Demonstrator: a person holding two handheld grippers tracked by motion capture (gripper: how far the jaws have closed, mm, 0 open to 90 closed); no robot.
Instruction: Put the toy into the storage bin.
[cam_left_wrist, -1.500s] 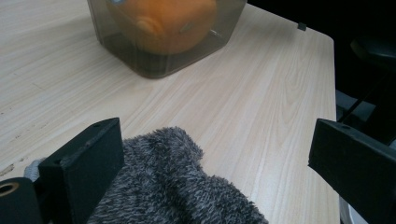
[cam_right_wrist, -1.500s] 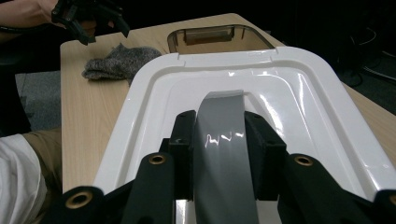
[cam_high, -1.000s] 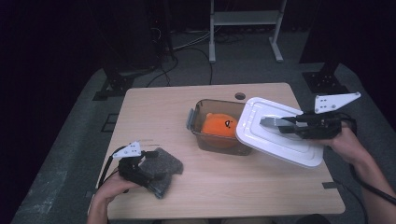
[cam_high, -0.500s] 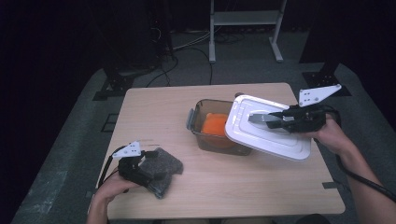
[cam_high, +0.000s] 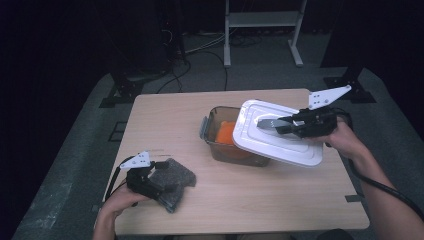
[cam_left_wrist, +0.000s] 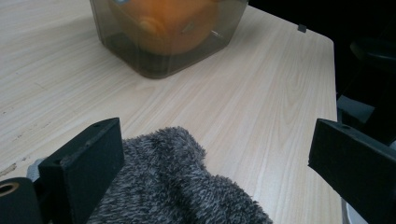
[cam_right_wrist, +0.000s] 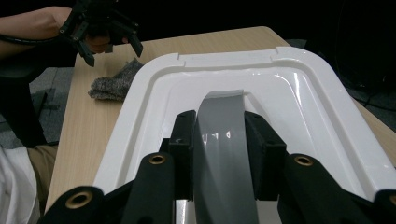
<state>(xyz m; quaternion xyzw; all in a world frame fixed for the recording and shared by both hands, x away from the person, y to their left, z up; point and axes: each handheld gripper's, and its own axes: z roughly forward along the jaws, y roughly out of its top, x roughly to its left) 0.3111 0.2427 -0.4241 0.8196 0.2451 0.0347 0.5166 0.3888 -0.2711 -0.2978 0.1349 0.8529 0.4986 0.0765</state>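
Observation:
A clear brown container (cam_high: 214, 131) with an orange thing (cam_high: 226, 134) inside stands mid-table. Tilted over its right part hangs a white lid (cam_high: 280, 137), and my right gripper (cam_high: 272, 124) is shut on the lid's grey handle (cam_right_wrist: 224, 135). In the right gripper view the lid (cam_right_wrist: 289, 93) spreads out ahead of the jaws. At the front left, my left gripper (cam_high: 150, 182) rests on a grey fuzzy cloth (cam_high: 175, 180). Its jaws stand wide open with the cloth (cam_left_wrist: 177, 186) lying between them, and the container (cam_left_wrist: 163, 42) sits beyond.
The wooden table (cam_high: 165, 120) has bare room at the back left and along the front edge. A small dark mark (cam_high: 353, 198) sits at the table's right front edge. Stands and cables crowd the dark floor behind the table.
My right gripper has carried the lid leftward, so it now covers more of the container. The left gripper and the cloth have stayed put.

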